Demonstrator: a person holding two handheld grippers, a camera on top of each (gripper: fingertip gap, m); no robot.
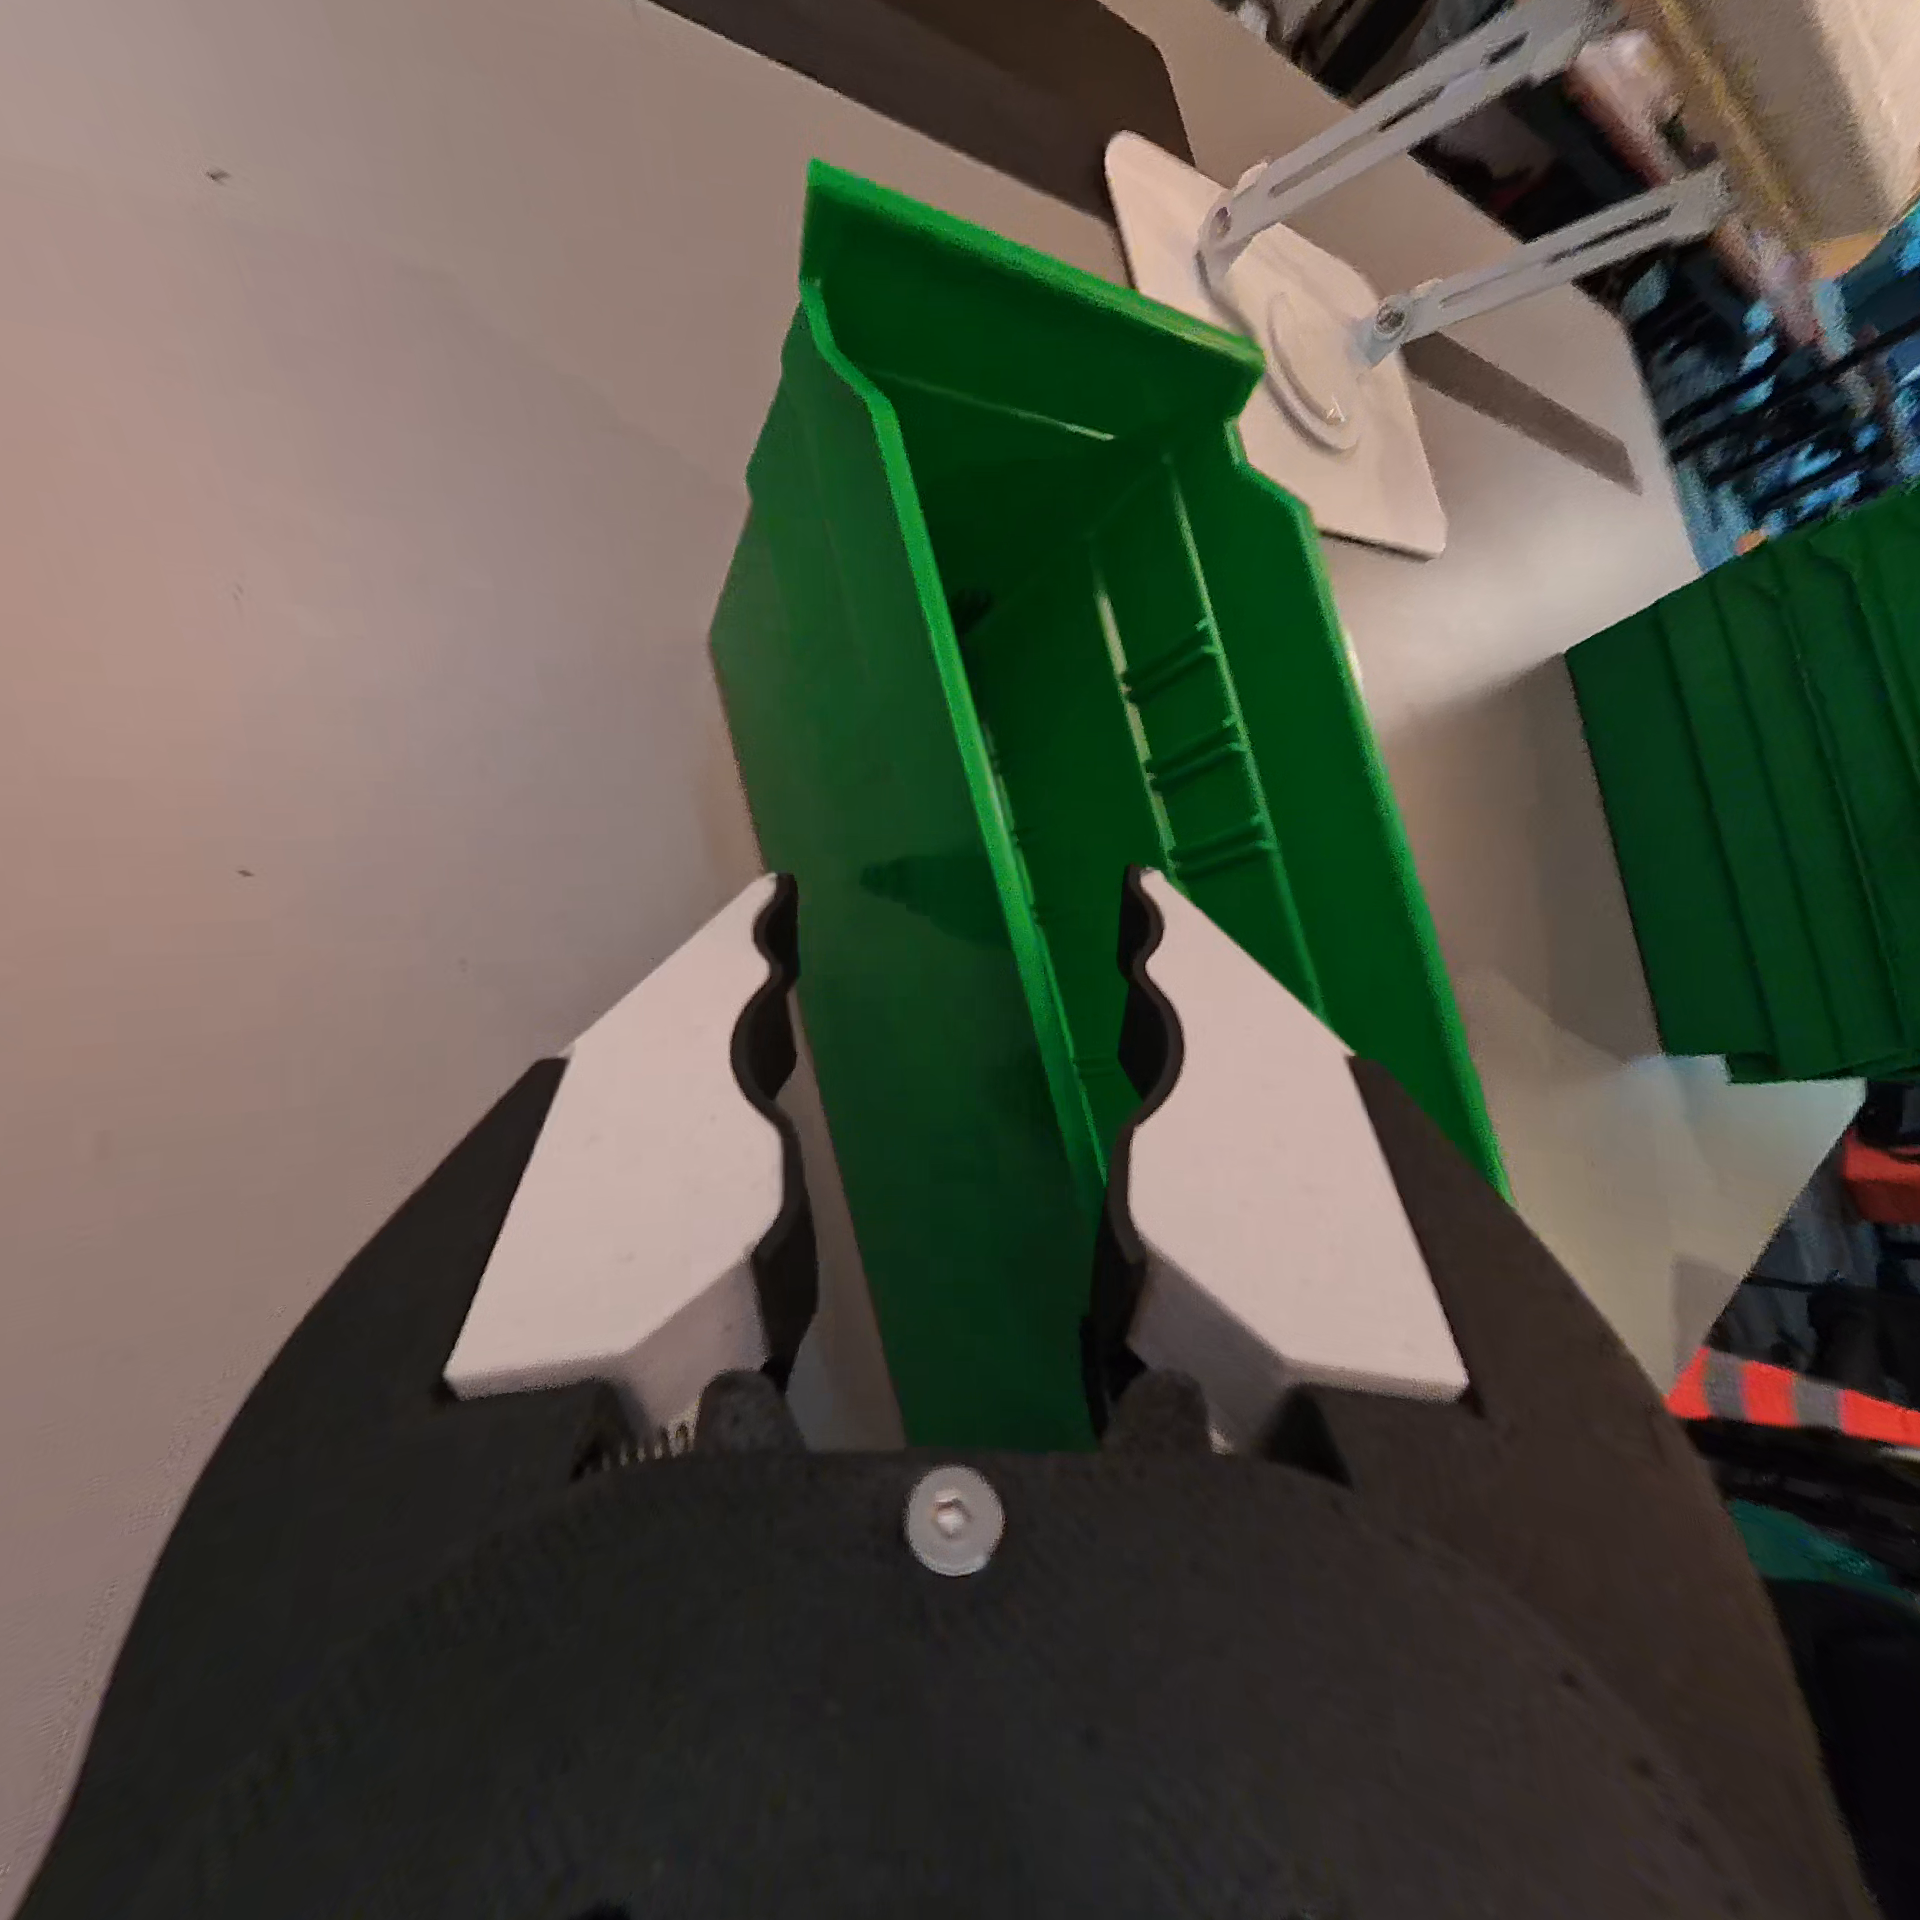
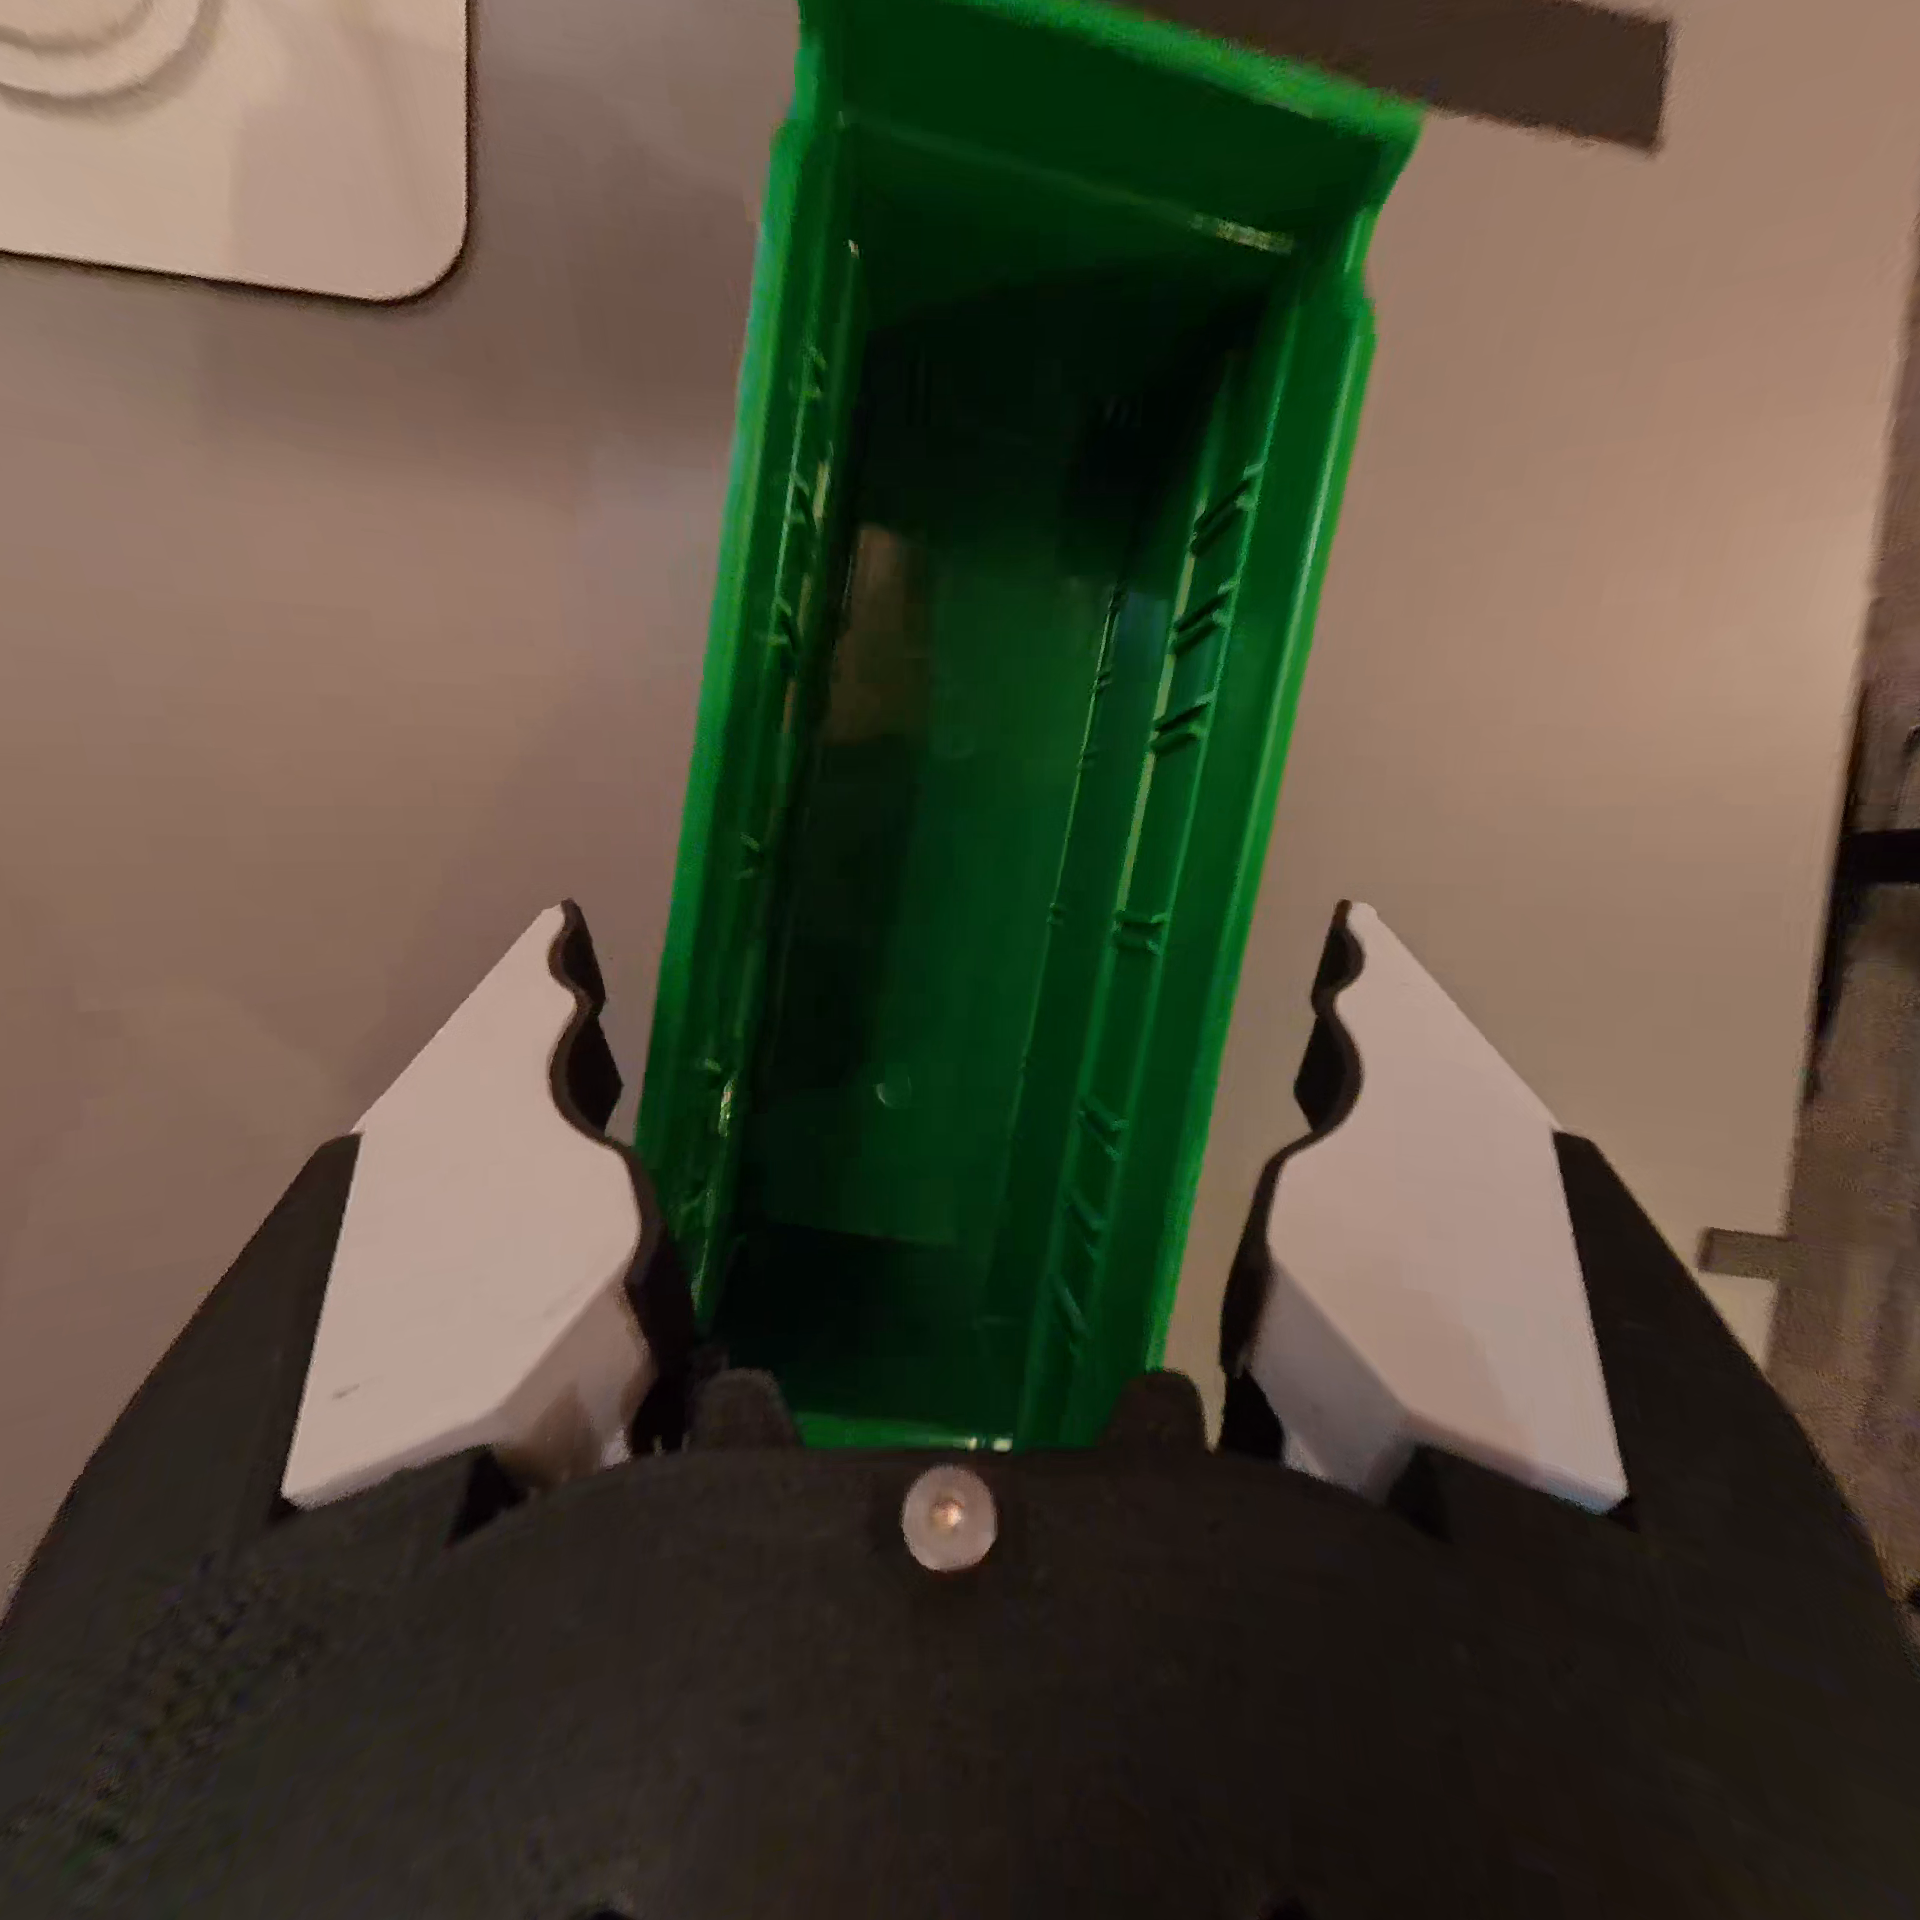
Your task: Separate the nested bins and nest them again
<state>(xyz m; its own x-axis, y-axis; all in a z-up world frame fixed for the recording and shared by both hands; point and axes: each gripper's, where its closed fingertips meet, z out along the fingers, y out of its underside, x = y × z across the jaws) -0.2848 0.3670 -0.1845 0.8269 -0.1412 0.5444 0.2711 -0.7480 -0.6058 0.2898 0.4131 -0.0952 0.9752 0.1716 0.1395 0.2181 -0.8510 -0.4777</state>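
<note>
Between each tool's fingers, a green bin [image 1: 935, 1143] [image 2: 977, 831] lengthwise, left [image 1: 956, 904] pinching, right [image 2: 961, 935] spread.

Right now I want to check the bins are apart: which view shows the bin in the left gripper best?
The left wrist view: the left gripper is clamped on a side wall of its green bin, whose full length shows. A second green bin is apart at the right edge. In the right wrist view, I cannot tell which bin it is.
</note>
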